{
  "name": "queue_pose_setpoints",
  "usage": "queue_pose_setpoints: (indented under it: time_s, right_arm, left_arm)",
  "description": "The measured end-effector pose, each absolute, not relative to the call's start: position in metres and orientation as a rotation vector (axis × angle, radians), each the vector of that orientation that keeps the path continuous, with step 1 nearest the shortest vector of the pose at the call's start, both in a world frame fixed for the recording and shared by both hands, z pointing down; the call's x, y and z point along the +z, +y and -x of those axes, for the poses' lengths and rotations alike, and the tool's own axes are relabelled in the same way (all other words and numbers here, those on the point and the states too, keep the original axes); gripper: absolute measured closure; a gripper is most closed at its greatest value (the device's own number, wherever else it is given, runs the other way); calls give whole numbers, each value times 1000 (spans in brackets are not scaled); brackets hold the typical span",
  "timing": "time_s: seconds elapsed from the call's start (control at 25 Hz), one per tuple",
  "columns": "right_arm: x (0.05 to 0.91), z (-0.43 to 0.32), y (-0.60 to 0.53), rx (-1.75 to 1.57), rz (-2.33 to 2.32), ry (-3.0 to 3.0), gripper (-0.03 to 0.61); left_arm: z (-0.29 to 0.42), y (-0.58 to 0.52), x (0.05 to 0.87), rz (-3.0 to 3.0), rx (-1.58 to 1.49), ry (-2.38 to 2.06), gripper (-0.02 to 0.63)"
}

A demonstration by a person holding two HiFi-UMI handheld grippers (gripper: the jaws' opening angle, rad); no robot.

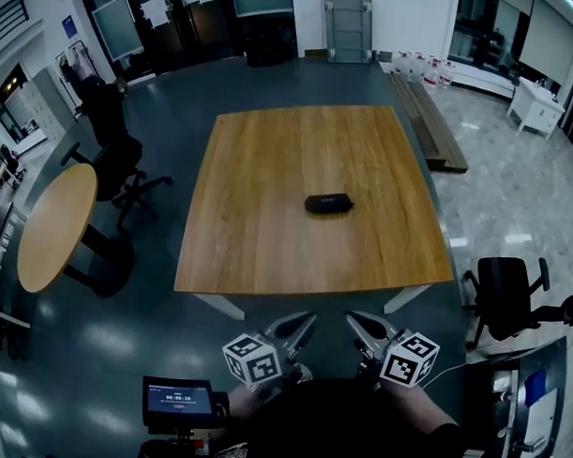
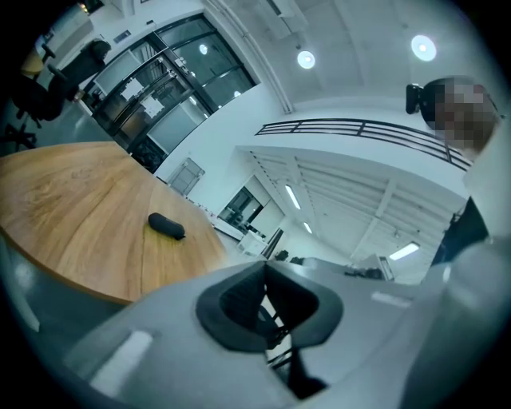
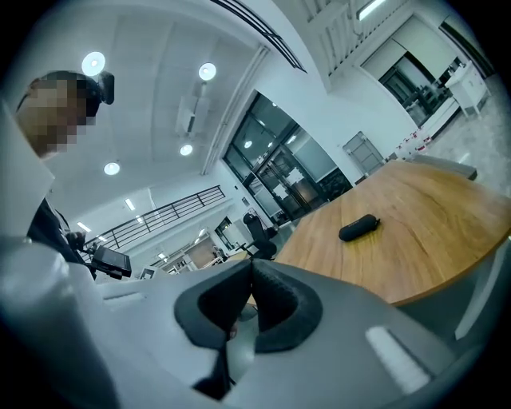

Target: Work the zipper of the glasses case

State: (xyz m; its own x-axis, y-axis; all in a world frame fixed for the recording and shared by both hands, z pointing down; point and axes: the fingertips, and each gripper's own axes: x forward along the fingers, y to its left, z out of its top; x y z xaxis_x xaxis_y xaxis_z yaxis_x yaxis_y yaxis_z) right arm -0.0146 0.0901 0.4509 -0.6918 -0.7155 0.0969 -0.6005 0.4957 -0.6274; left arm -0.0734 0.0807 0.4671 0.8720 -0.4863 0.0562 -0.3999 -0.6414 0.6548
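The zipper work looks unstarted: the glasses case (image 1: pixel 329 203) lies untouched mid-bench (image 1: pixel 270 176), well beyond the left gripper (image 1: pixel 300 327) and right gripper (image 1: pixel 360 327), which hover off the near edge, fingers (image 2: pixel 227 307) pressed together and empty.

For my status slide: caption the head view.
Left claw and right claw shut, short of the wooden table bearing the glasses case.
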Motion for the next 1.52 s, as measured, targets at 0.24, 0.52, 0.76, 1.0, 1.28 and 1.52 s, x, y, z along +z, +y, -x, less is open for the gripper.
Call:
queue_pose_setpoints:
  time_s: [0.24,0.52,0.76,1.0,1.28,1.52]
  right_arm:
    - [447,-3,127,-954,1113,2578,574]
    - [450,-23,175,-994,1054,2576,574]
    - [462,-34,203,-1035,1017,2589,574]
    - [457,-49,207,-1016,1037,2565,574]
    - [456,-54,203,-992,1025,2588,574]
    - [456,-52,197,-1003,1033,2588,574]
  left_arm:
    - [49,119,469,-2354,-166,-652,615]
    - [31,169,468,-2342,-158,-727,615]
    - [5,195,466,-2360,-165,-723,615]
    - [-2,200,469,-2342,-165,-705,615]
    - [-12,197,471,-2351,-146,-710,615]
    - [-12,193,470,-2354,-134,-703,615]
